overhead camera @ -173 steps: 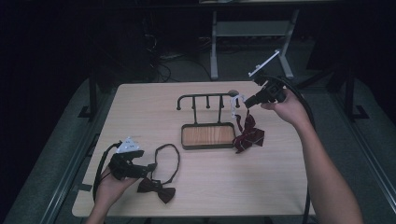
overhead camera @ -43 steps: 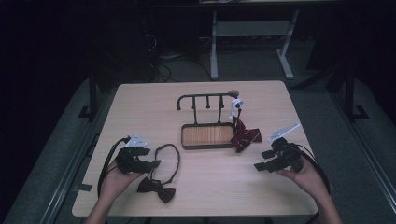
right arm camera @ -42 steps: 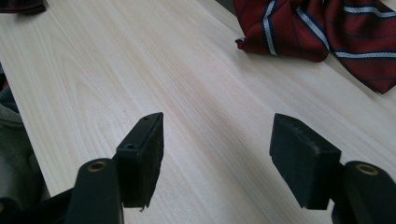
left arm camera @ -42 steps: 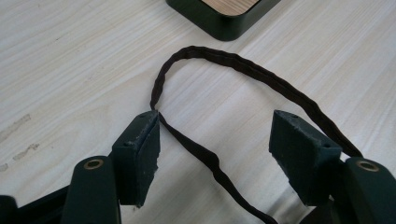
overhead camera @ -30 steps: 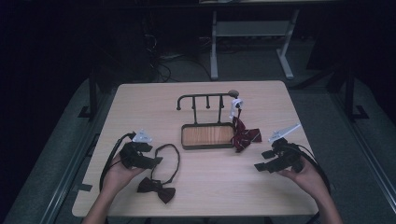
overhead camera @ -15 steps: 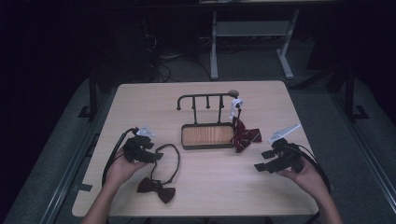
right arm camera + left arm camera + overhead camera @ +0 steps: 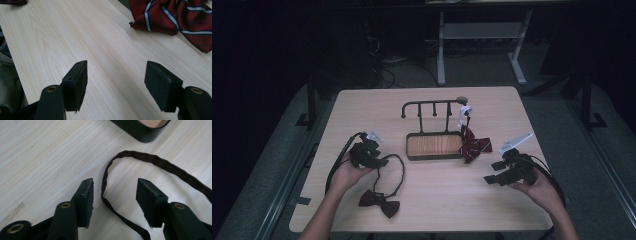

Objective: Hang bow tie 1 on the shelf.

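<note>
High view: left gripper (image 7: 379,161) sits at the thin dark strap loop (image 7: 399,170) of a dark maroon bow tie (image 7: 379,202) on the pale wooden worktop (image 7: 432,200). Right gripper (image 7: 492,172) rests apart, near a red striped bow tie (image 7: 473,146) beside the black metal rack with wooden tray (image 7: 434,145).

Left gripper view: fingers (image 7: 86,197) apart, just been closing, strap between them untouched. No writing readable.

Right gripper view: fingers (image 7: 76,82) wide apart over bare worktop.

overhead view, two close jaw-cameras
</note>
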